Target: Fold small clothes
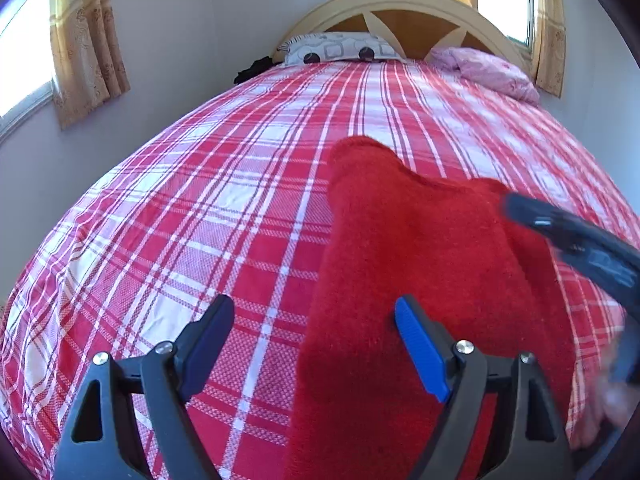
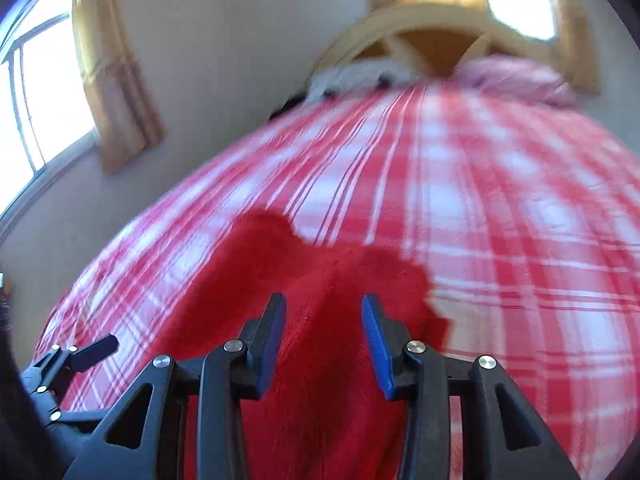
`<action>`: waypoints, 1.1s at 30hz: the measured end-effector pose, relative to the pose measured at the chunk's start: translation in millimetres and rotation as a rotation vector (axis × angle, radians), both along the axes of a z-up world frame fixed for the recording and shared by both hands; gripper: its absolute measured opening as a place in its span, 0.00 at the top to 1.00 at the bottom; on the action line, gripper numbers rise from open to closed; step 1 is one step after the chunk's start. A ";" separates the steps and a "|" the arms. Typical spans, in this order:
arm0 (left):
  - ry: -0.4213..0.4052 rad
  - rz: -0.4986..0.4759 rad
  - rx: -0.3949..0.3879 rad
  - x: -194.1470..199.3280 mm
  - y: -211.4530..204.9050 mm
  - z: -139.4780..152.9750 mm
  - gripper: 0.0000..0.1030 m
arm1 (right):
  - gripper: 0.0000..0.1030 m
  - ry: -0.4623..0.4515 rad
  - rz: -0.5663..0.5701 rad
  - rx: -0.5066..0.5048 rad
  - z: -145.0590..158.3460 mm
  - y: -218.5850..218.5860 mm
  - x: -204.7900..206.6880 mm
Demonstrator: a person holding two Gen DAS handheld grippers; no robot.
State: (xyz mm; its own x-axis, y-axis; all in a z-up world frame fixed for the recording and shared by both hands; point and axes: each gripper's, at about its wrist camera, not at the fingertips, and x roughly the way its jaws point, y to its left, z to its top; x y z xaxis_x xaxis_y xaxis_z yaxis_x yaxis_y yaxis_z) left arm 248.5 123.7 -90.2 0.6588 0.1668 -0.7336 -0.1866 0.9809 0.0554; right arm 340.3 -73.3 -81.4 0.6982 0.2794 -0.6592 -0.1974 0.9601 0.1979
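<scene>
Red fuzzy fleece garment (image 1: pixel 400 280) lies flat on red/white plaid bedsheet (image 1: pixel 180 240), toward near end of bed, running away from cams w/ a notched far edge; looks like small trousers or similar, can't tell exact type. Left gripper (image 1: pixel 316 344) hovers over garment's left edge, jaws spread wide, nothing between pads, released; the left finger sits over bare sheet, blue-padded right finger over the fleece. Right gripper (image 2: pixel 324 340) is above middle of the garment (image 2: pixel 320 300), jaws part open, no cloth pinched, so also released; right view is motion-blurred so contact w/ fabric can't be confirmed. In left view the right gripper shows as a dark blurred bar (image 1: pixel 580 240) at garment's right side. Judgement: both hands empty, between grasps, prob. setting up next fold or re-grasp. To do it well: bring each gripper to a near corner/edge, tip one finger under the hem so only the fleece layer gets pinched, not the sheet under it; grab both sides at matching spots so the fold line runs straight; lift low, carry over evenly, line up edges before letting go. Risk: same-colour sheet gets bunched up w/ fleece; thick pile may slip if pinch is shallow. White patterned pillow (image 1: pixel 340 48) and pink bundled cloth (image 1: pixel 492 72) at wooden headboard (image 1: pixel 400 4), well apart, no obstacle.
</scene>
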 end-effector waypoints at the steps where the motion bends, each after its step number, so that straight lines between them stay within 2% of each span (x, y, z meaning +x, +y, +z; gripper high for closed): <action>1: 0.001 -0.002 0.010 0.3 -1.9 -0.9 0.17 | 0.60 0.038 -0.010 -0.026 -12.8 -2.4 9.6; 3: 0.003 -0.009 0.025 -0.1 -5.2 -2.9 0.17 | 0.61 0.061 -0.011 0.007 -27.9 -12.7 11.1; 6: 0.006 -0.021 0.042 2.2 -8.3 -9.1 0.16 | 0.61 0.039 -0.029 0.041 -31.4 -20.4 2.8; 10: 0.006 -0.020 0.032 5.9 -6.5 -14.2 0.12 | 0.61 0.012 -0.044 -0.007 -30.0 -14.5 -7.6; 14: 0.018 -0.014 0.013 3.0 -2.6 -13.9 0.09 | 0.54 0.019 -0.080 -0.048 -25.1 -12.7 -28.3; 19: -0.003 -0.013 0.070 -14.5 -11.3 -10.3 0.10 | 0.52 0.062 -0.121 -0.110 -28.5 -15.2 -63.6; 22: 0.004 -0.021 0.070 -26.2 -14.8 -11.1 0.10 | 0.52 0.041 -0.135 -0.122 -27.2 -16.0 -85.5; 28: 0.028 -0.012 0.095 -48.6 -22.6 -23.4 0.10 | 0.52 -0.003 -0.129 -0.245 -28.8 5.2 -125.4; 31: 0.030 -0.018 0.097 -60.9 -25.9 -21.7 0.10 | 0.51 0.036 -0.109 -0.241 -34.0 8.8 -140.1; 33: 0.032 -0.026 0.098 -68.6 -28.0 -18.1 0.10 | 0.46 0.074 -0.109 -0.220 -35.2 4.4 -146.3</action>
